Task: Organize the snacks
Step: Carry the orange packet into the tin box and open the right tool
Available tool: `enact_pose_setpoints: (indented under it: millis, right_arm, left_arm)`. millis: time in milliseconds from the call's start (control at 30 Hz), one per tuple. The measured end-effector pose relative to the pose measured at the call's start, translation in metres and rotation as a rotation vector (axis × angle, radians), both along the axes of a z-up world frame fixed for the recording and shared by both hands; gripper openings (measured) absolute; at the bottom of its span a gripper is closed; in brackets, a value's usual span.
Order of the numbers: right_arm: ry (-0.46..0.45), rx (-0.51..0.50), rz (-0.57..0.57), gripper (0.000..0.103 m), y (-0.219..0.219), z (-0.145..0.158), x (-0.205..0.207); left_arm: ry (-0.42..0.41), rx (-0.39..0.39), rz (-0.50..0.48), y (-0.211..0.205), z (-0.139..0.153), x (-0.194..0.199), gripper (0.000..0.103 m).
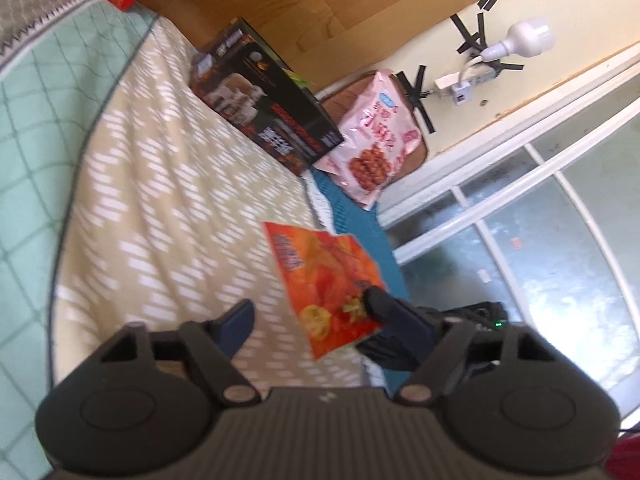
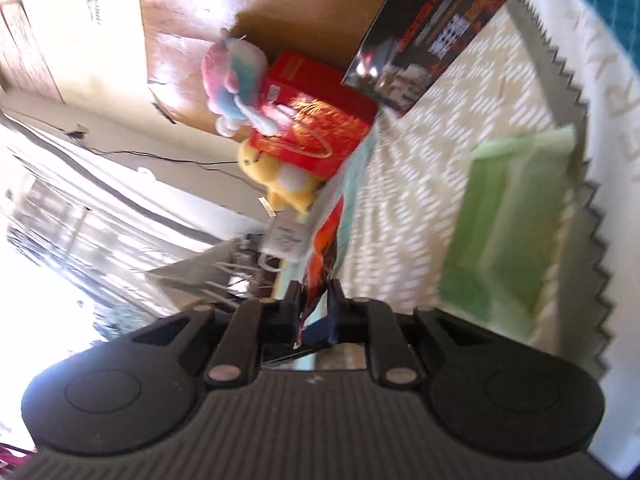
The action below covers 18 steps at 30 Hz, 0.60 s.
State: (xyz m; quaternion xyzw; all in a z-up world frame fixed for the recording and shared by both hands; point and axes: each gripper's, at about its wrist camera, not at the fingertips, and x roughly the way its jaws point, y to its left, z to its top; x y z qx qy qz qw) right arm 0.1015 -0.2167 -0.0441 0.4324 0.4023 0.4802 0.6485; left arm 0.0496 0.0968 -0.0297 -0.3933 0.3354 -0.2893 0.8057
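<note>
Right jaws clamp the edge-on orange snack bag; left jaws stand apart.

Bed under a beige, white-dashed cover, snacks lying on it.
Ahead of the left gripper, against the wooden headboard: black box, with pink snack bag just beside it. Near the right gripper, off to its right: green packet; further ahead, red box and plush toys.
</note>
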Motion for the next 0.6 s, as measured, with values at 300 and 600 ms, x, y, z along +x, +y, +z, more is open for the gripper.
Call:
enact_pose_setpoints:
  millis: [300,600]
  right_arm:
    - [-0.105,-0.094,-0.007,0.016,0.005,0.027,0.019]
    - [-0.293,-0.150,-0.132,0.017,-0.004,0.078,0.093]
  left_arm:
    - [-0.051,0.086,-0.016,-0.001,0.034,0.028,0.039]
    - [-0.192,0.253,-0.043,-0.022,0.104,0.120,0.040]
